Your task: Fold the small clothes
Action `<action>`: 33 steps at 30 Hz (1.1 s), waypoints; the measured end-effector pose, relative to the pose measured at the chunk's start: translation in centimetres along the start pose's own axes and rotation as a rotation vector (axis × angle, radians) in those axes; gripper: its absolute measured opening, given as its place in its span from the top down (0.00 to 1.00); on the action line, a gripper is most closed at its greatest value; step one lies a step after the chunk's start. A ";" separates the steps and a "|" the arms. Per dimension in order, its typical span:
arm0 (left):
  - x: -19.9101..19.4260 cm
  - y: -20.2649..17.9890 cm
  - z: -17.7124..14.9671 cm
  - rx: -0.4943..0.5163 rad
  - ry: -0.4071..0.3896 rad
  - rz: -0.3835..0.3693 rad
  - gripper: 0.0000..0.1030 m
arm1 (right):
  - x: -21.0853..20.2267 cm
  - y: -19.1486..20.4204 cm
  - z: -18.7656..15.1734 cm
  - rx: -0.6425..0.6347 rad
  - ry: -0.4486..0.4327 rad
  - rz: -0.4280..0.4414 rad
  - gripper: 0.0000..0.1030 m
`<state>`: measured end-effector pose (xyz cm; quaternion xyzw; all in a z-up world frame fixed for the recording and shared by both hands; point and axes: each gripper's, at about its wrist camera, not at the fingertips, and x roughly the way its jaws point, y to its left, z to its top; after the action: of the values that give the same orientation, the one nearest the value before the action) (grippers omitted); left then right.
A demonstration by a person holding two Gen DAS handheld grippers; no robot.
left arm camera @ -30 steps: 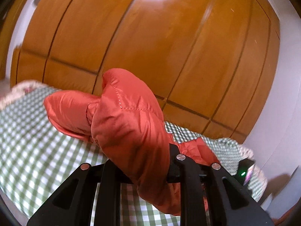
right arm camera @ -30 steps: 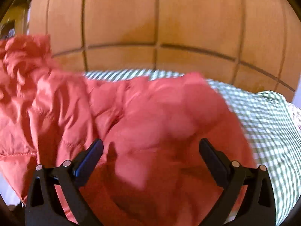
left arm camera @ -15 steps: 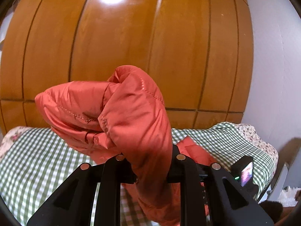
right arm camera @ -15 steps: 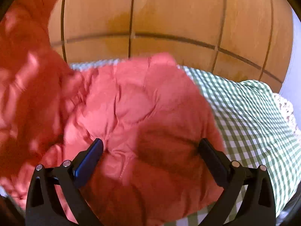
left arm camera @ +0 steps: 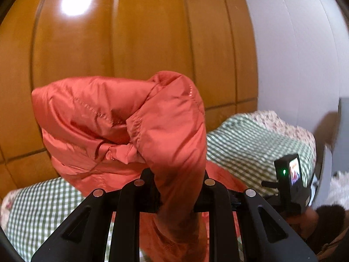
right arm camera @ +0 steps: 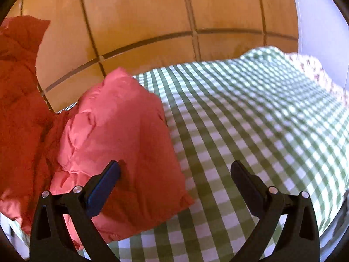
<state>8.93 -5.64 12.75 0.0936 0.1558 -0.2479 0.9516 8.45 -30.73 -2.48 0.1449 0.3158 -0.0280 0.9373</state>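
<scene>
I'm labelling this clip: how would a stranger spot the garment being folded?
Find the bed with the green checked cover before the wooden wardrobe. On its left side lies an orange-red puffy quilted jacket, the only garment there, one end lifted in the left gripper.

Warm indoor light is reflected as glare on the wardrobe doors point(left arm camera: 135, 43); the checked bedsheet point(right arm camera: 261, 120) is motion-blurred, edges fisheye-bent.

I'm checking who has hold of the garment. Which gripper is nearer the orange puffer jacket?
Left. The left gripper is shut on the orange puffer jacket, lifting part of it. The right gripper is open, one finger over the jacket, gripping nothing.
</scene>
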 end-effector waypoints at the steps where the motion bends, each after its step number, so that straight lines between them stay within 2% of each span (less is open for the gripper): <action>1: 0.6 -0.4 0.0 0.015 0.017 -0.014 0.82 | -0.1 -0.4 0.1 0.014 0.001 0.004 0.02; 6: 2.9 -2.2 0.0 0.076 0.069 -0.058 0.82 | -1.1 -2.2 0.4 0.083 -0.003 0.008 0.02; 10: 5.0 -4.2 -0.7 0.133 0.109 -0.098 0.82 | -0.9 -3.7 0.0 0.133 0.027 0.010 0.02; 16: 8.3 -7.5 -3.7 0.260 0.201 -0.146 0.82 | -1.7 -5.9 -0.2 0.222 0.038 0.041 0.02; 18: 9.0 -8.5 -4.9 0.304 0.212 -0.163 0.78 | -2.5 -6.6 0.2 0.241 0.020 0.036 0.02; 22: 9.5 -9.6 -6.6 0.342 0.217 -0.201 0.60 | -5.0 -7.1 2.1 0.257 -0.036 0.080 0.02; 25: 9.3 -9.1 -6.9 0.317 0.211 -0.243 0.48 | -7.3 -6.1 4.8 0.232 -0.103 0.162 0.02; 27: 9.5 -9.4 -7.0 0.300 0.209 -0.259 0.44 | -8.4 -4.3 7.1 0.180 -0.131 0.241 0.02; 30: 9.5 -9.2 -7.1 0.290 0.206 -0.274 0.40 | -8.2 -0.6 10.3 0.053 -0.103 0.315 0.02; 33: 9.5 -9.3 -6.9 0.279 0.196 -0.289 0.39 | -6.4 3.0 11.8 -0.044 -0.052 0.326 0.02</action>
<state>10.42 -16.13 2.15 0.2246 0.2233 -0.3904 0.8644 10.62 -31.54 11.09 0.1731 0.2644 0.1277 0.9401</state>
